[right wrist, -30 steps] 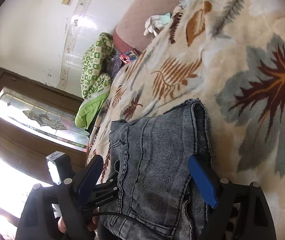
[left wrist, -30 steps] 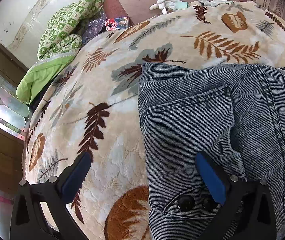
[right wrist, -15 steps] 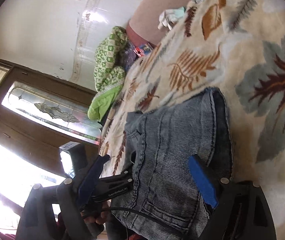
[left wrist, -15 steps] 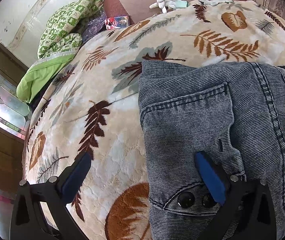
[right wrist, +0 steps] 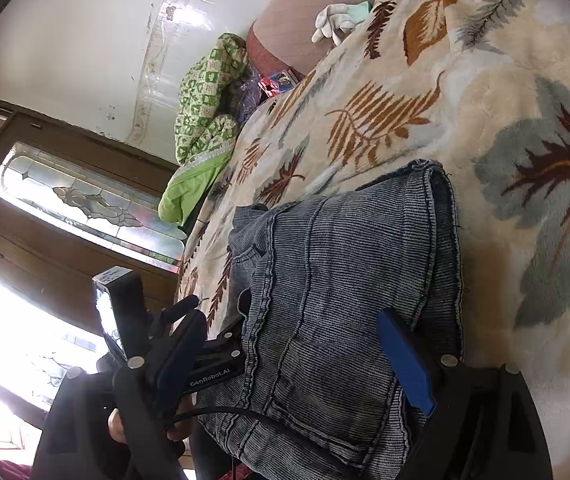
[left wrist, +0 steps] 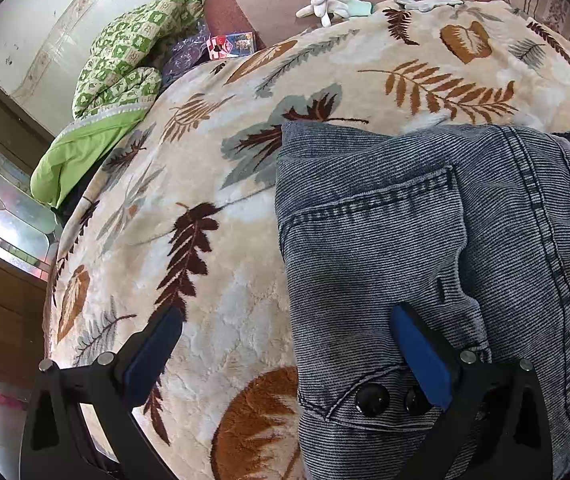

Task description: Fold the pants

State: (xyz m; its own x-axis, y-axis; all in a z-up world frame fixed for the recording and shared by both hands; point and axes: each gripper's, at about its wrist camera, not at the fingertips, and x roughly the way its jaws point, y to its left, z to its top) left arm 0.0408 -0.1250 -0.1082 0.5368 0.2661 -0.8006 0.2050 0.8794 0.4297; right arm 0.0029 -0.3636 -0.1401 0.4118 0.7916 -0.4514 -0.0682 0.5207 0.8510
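Since the grey-blue ribbed denim pants (left wrist: 425, 240) already lie as a compact folded stack on the cream leaf-print fleece blanket (left wrist: 225, 184), fold looks near done. L gripper (left wrist: 285, 352) wide open w/ nothing held, one finger over the pants' left edge, other over blanket; R gripper (right wrist: 289, 360) also wide open, empty, straddling the stack. Risk imo: a blue fingertip snags a top layer or the two-button pocket flap (left wrist: 373, 398) on pull-away, since fleece is soft & stack could slump or unfold.
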